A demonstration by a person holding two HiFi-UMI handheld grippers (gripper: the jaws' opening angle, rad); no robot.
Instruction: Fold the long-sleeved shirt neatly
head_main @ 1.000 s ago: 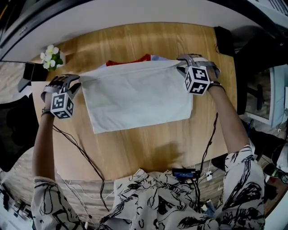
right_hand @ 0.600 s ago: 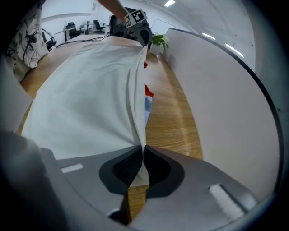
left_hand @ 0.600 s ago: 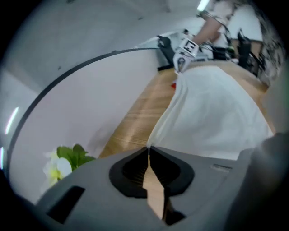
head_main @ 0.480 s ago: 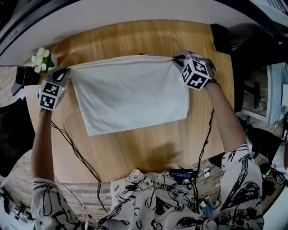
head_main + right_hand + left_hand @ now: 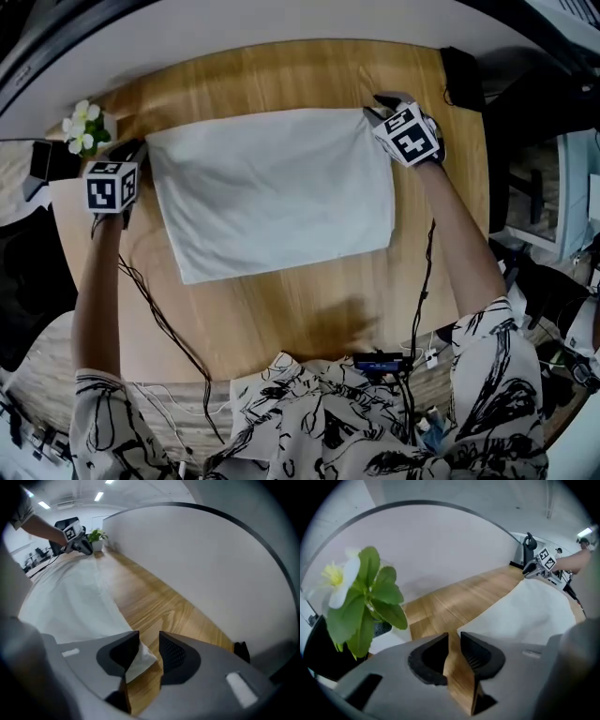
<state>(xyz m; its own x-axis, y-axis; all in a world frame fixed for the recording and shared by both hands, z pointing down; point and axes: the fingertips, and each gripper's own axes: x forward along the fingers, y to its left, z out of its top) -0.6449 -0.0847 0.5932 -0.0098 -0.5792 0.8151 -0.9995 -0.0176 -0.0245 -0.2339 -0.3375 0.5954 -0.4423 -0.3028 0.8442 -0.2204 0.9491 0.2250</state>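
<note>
The white long-sleeved shirt (image 5: 272, 187) lies folded into a flat rectangle on the wooden table (image 5: 281, 300). My left gripper (image 5: 131, 152) rests just off the shirt's far left corner. In the left gripper view its jaws (image 5: 453, 641) are opening, with only bare wood between them and the shirt (image 5: 534, 611) off to the right. My right gripper (image 5: 375, 111) is at the far right corner. Its jaws (image 5: 149, 644) are opening too. The shirt's corner (image 5: 143, 658) lies loose between them, and a gap shows beside the right pad.
A small potted plant (image 5: 80, 127) with white flowers stands at the far left, close to my left gripper, and fills the left of the left gripper view (image 5: 365, 597). A black object (image 5: 464, 84) sits at the far right corner. A curved white wall (image 5: 281, 33) bounds the table's far edge.
Both grippers drew the shirt's far edge outward and farther away, covering the red part, then let go. The left gripper has rolled and moved off the cloth to the left.
</note>
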